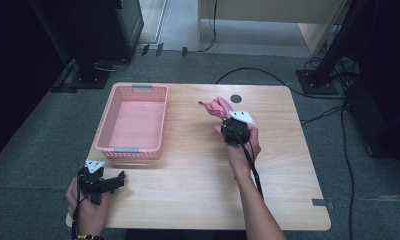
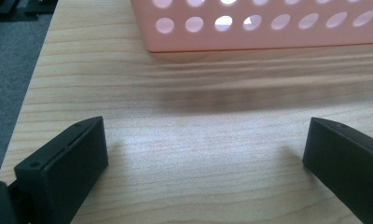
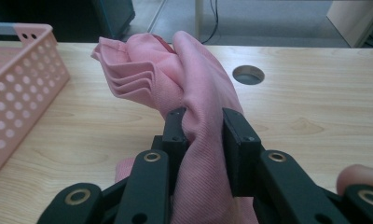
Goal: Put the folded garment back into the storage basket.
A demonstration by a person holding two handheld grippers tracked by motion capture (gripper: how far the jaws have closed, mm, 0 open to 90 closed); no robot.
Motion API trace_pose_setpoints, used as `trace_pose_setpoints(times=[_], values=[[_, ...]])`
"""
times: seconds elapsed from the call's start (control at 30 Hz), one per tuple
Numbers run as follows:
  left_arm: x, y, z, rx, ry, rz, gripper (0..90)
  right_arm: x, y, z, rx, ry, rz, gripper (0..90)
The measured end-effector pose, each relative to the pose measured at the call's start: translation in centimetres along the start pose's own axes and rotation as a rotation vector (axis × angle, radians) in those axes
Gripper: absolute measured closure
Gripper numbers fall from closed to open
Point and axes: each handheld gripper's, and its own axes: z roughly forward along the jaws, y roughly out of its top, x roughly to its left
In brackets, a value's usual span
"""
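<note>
Left gripper [image 2: 203, 154] agape over light wood table [image 1: 198, 190]; right gripper [image 3: 203, 135] clamps pink cloth [image 3: 175, 70]; grey carpet [image 1: 38, 150].

A plain pink cloth [image 3: 194, 88] with a fine woven ribbing, a pink plastic basket [image 1: 134, 119] dotted with round holes, and a light wood-grain table [image 1: 198, 185].

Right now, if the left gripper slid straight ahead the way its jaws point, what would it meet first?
Probably the pink basket: the left gripper, jaws open, faces its perforated near wall across bare table. How far off is unclear.
</note>
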Motion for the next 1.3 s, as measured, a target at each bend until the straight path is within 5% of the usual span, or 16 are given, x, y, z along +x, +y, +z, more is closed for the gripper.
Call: trace_pose_setpoints(times=[1.3], values=[[0.0,0.0,0.0,0.0,0.001,-0.001,0.0,7.7,3.8,0.9,-0.007,0.101,-0.011,74.3]])
